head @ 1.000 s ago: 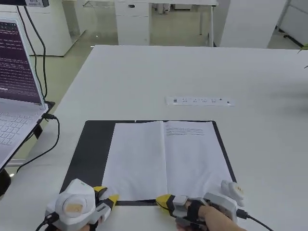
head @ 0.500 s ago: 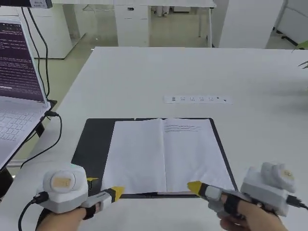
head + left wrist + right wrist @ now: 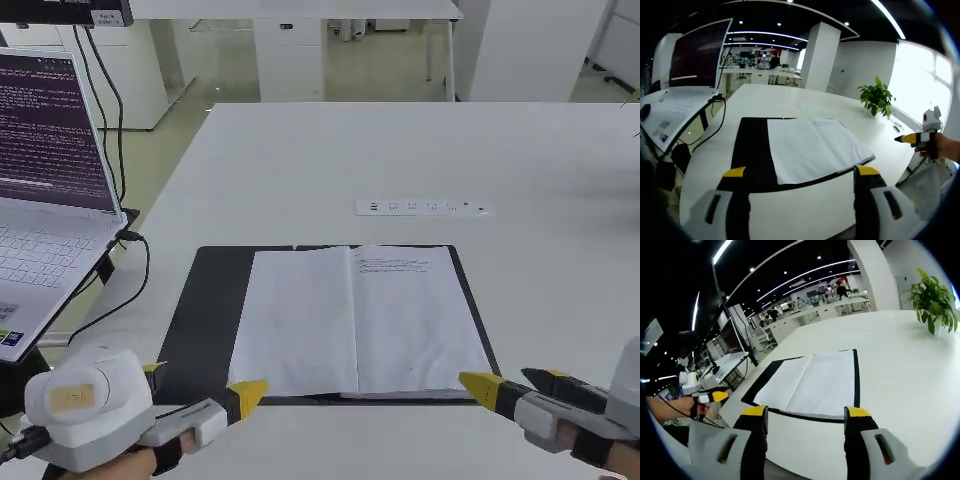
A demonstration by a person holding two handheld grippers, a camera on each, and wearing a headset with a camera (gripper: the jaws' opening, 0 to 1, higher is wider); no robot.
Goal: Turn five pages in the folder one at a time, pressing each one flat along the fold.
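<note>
— Near the front of the table [image 3: 400, 150], how do your grippers stand?
— Jaws apart on both, gripping nothing. Left gripper [image 3: 200, 382] hovers off the near left corner of the folder [image 3: 205, 310], right gripper [image 3: 515, 382] off its near right corner.
— And the folder?
— Black, open flat between them, with white pages [image 3: 300, 320] and faint print at the far end of the right page [image 3: 420, 320].
— How will it handle?
— Thin paper, I'd judge: light, floppy, easily creased. I'd pinch one sheet at its near right corner, then press along the fold [image 3: 354, 320].

An open-plan office — long white desks [image 3: 400, 140], an open laptop [image 3: 45, 190], a potted plant [image 3: 876, 97], strip lights [image 3: 805, 277] on a dark ceiling — more workstations [image 3: 840, 302] behind.
</note>
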